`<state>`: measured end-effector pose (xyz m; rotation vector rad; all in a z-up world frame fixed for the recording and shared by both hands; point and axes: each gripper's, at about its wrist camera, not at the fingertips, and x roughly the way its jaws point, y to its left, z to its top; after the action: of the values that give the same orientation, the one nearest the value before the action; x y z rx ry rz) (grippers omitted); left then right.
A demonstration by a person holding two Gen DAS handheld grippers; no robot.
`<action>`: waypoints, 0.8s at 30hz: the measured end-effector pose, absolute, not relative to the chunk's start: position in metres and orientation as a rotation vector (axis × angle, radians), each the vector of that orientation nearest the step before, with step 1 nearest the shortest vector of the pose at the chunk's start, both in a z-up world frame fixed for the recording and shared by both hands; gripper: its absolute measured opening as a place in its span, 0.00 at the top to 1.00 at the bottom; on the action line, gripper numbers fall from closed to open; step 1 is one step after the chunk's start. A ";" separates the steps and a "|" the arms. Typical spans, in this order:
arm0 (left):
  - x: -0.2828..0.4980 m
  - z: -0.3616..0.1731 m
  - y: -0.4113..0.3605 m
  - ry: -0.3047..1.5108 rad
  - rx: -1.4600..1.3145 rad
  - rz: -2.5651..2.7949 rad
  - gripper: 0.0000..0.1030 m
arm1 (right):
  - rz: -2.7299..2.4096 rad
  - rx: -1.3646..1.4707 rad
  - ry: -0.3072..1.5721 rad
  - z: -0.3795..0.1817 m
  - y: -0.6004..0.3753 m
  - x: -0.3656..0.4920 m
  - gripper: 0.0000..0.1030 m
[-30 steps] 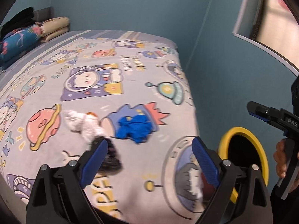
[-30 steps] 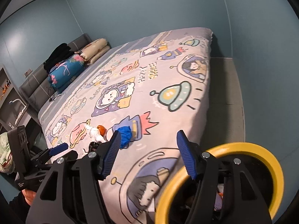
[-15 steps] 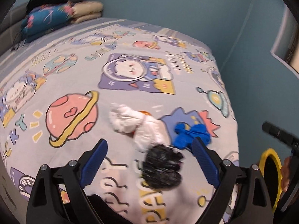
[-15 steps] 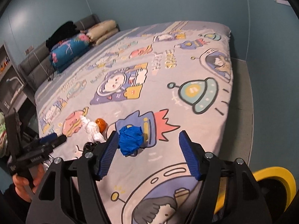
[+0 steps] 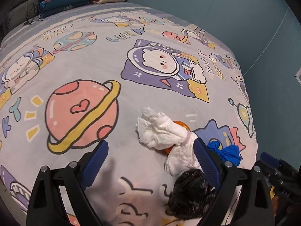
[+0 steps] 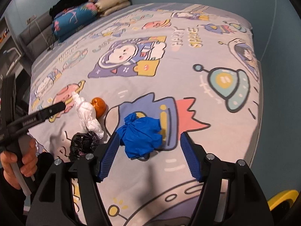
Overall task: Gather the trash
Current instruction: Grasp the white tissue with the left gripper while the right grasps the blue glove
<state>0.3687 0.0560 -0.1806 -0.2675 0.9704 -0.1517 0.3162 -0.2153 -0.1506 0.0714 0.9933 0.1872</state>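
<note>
Trash lies on the cartoon-print bedsheet (image 5: pixel 79 60): a white crumpled tissue (image 5: pixel 161 130) over an orange ball-like piece (image 5: pixel 180 123), a black crumpled bag (image 5: pixel 190 194) and a blue crumpled bag (image 5: pixel 227 152). My left gripper (image 5: pixel 150 156) hangs open above the sheet, the white tissue just past its right finger and the black bag beside that finger. My right gripper (image 6: pixel 150 150) is open too. The blue bag (image 6: pixel 141 131) sits just beyond its tips, nearer the left pad, and is not pressed. The tissue (image 6: pixel 86 113), orange piece (image 6: pixel 98 104) and black bag (image 6: pixel 82 143) lie to its left.
A yellow-rimmed bin (image 6: pixel 284 197) stands off the bed's near right corner. Pillows and a folded blue quilt (image 6: pixel 75 18) are piled at the headboard. A hand (image 6: pixel 18 158) holds the left gripper's handle at the left of the right wrist view. A teal wall runs along the bed's right side.
Both grippers swung away from the yellow bin, over the bed, and sank toward the trash. The bin left the left wrist view. The blue bag now sits in front of the right gripper.
</note>
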 end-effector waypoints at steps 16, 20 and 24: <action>0.400 -0.196 0.040 1.011 -0.307 -0.101 0.19 | 0.194 -0.005 1.051 -0.186 -0.191 0.338 0.38; 0.399 -0.204 0.037 1.031 -0.298 -0.095 0.35 | 0.193 -0.008 1.067 -0.193 -0.189 0.342 0.38; 0.397 -0.206 0.037 1.030 -0.306 -0.104 0.53 | 0.191 -0.017 1.073 -0.198 -0.185 0.344 0.38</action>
<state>0.3967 0.0370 -0.2055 -0.3055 1.0301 -0.1037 0.3439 -0.1850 -0.1978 -0.0173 1.0729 0.1905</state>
